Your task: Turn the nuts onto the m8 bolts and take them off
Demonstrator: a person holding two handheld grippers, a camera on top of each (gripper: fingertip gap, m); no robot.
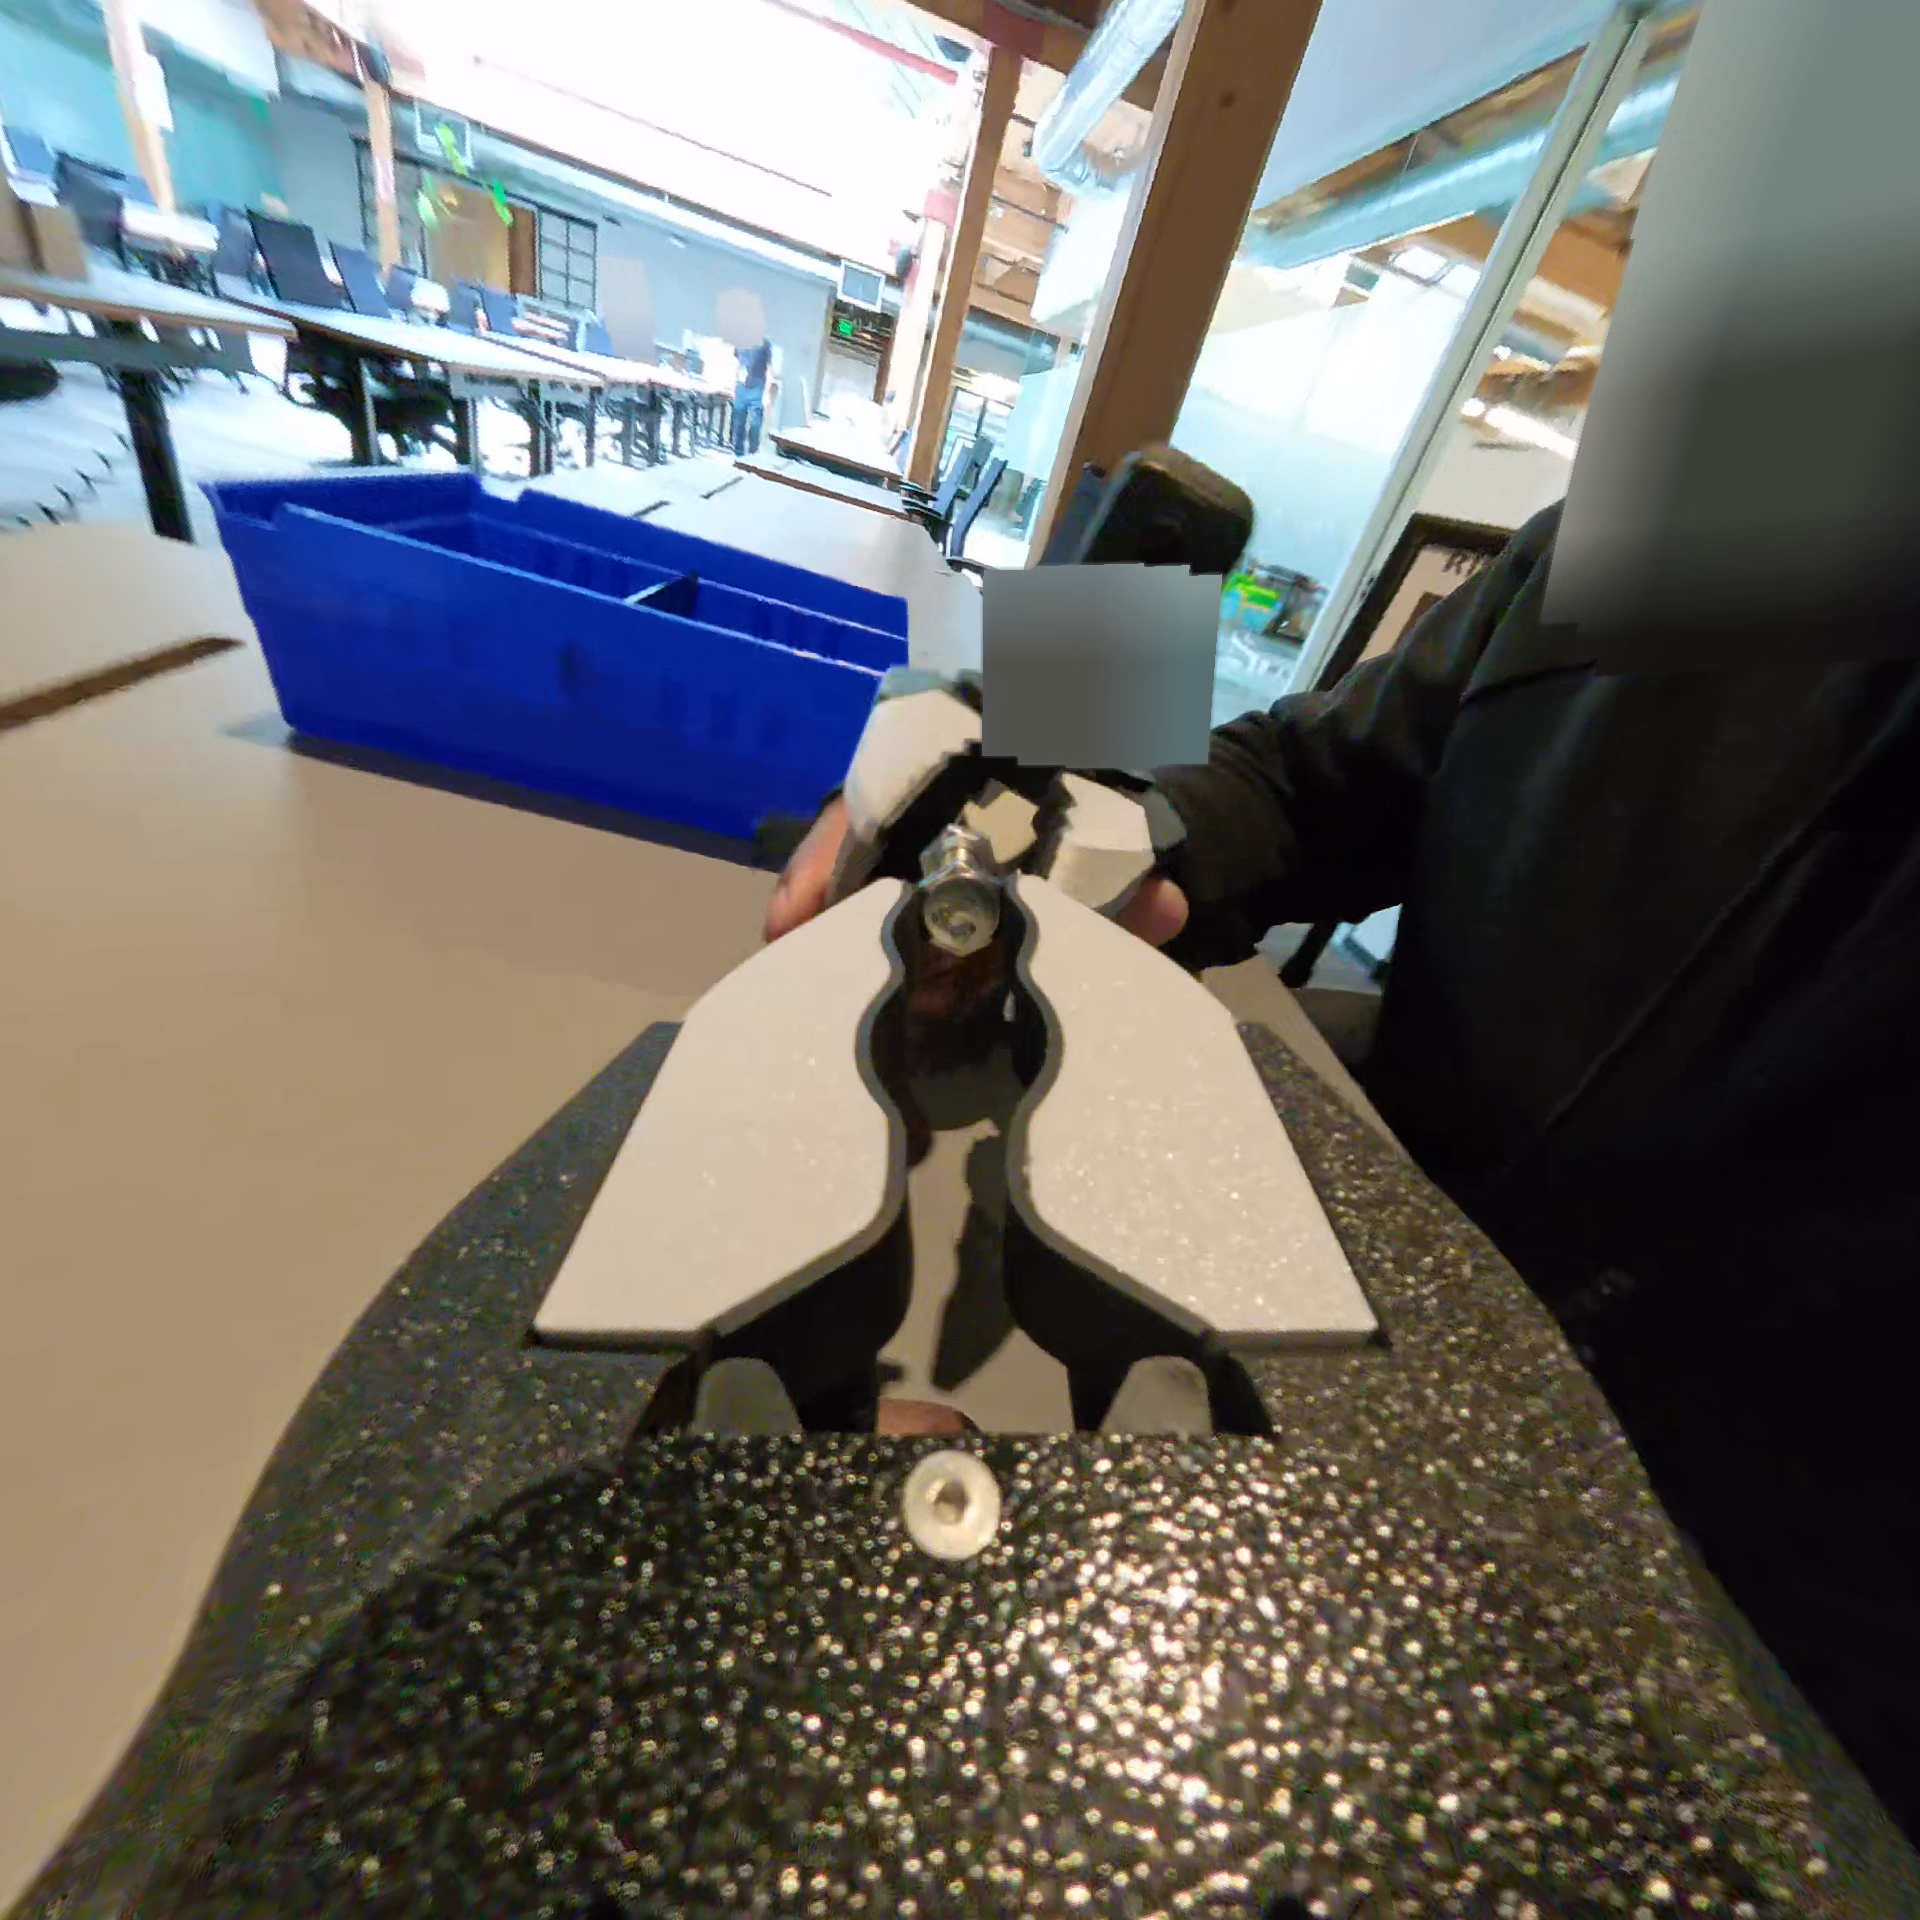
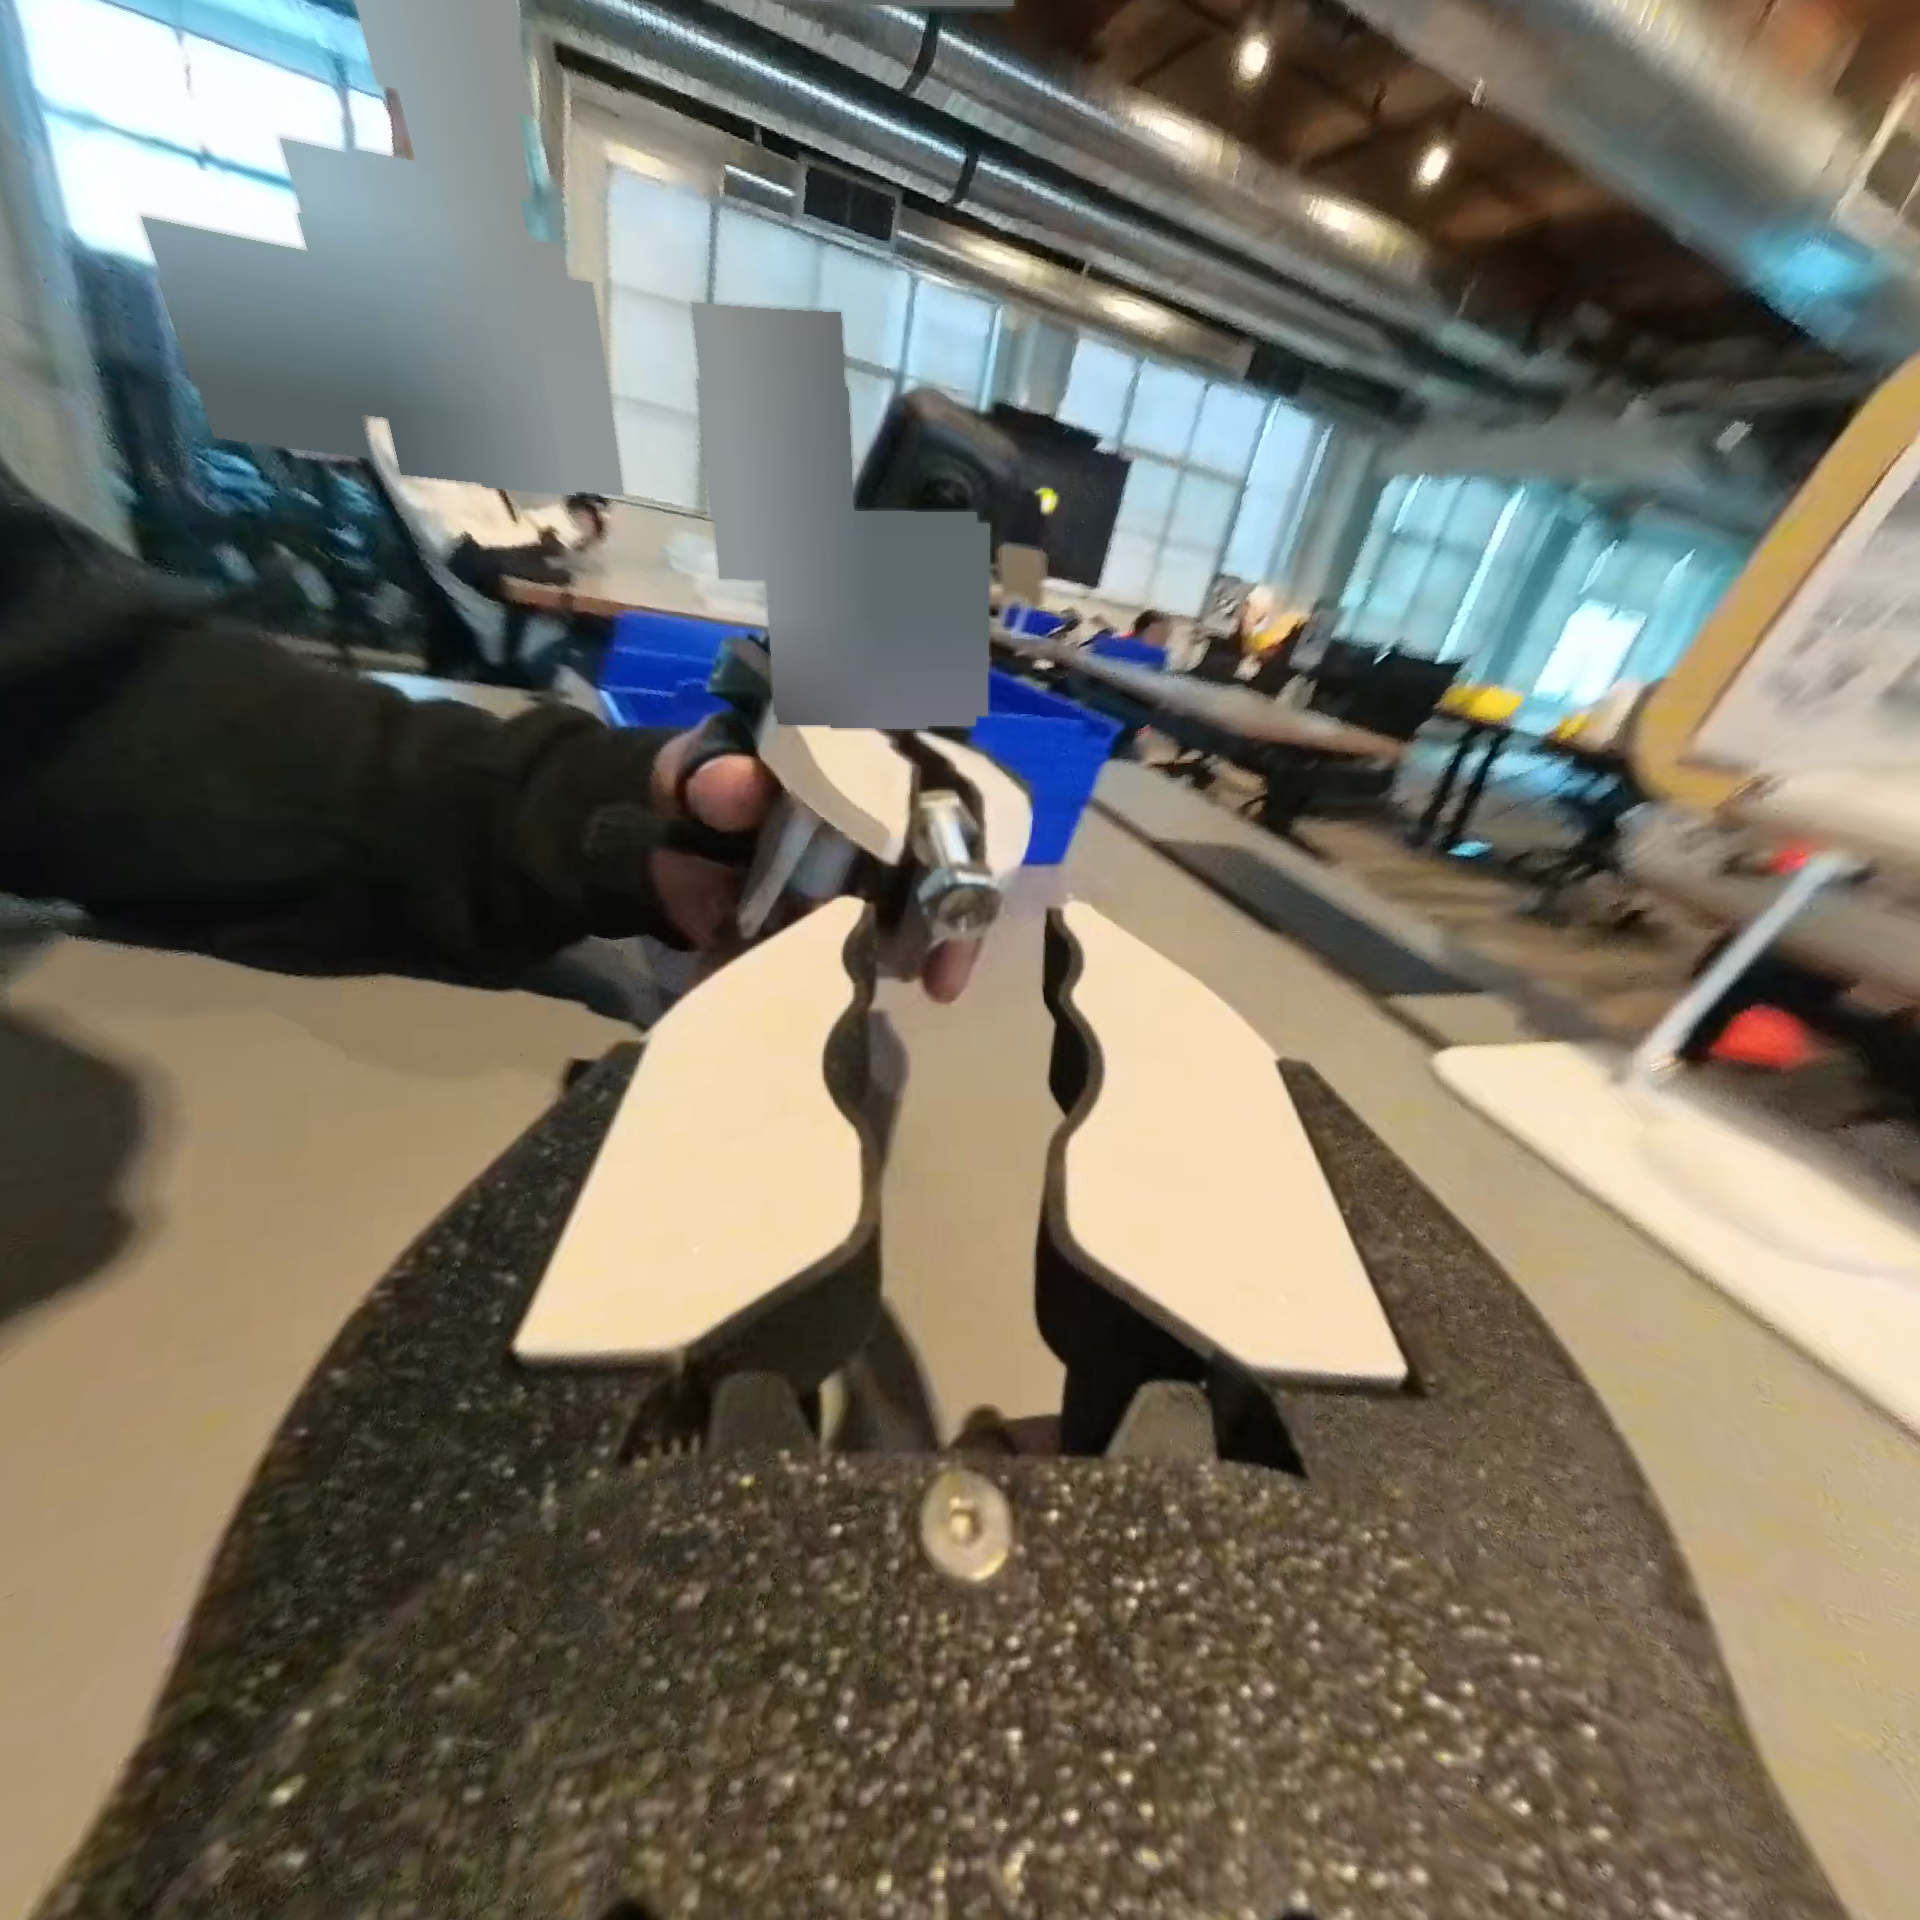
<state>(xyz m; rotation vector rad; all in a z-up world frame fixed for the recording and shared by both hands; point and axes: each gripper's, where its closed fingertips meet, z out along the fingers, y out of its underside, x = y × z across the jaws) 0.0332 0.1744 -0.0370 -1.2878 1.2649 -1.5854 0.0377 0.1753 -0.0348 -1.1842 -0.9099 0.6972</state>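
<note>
Here, the left hand-held gripper (image 1: 956,914) is clenched on a silver m8 bolt (image 1: 954,906), its pale fingers (image 1: 769,1101) pinching the bolt at their tips near the centre of the left wrist view. The bolt points away from the camera toward the right hand-held gripper (image 1: 987,831), which faces it from 12 o'clock and is carried by a hand (image 1: 1153,904) in a dark fingerless glove and black sleeve entering from 3 o'clock. A nut (image 1: 948,860) sits on the bolt's far portion, right at the opposing gripper's tips; whether those tips touch it cannot be told from this view.

In the right wrist view, the right hand-held gripper (image 2: 956,935) is released, its two pale fingers (image 2: 1174,1164) spread with bare bench (image 2: 260,1195) showing between them. The bolt (image 2: 945,842) stands just beyond those fingertips toward 12 o'clock, held in the left hand-held gripper (image 2: 914,821), with the nut (image 2: 958,902) on the end nearest the camera, unclamped. The gloved hand (image 2: 707,821) holding that gripper comes in from 9 o'clock.

A blue bin (image 1: 540,644) rests on the grey bench (image 1: 312,987) toward 10 o'clock in the left wrist view, well apart from both grippers.
</note>
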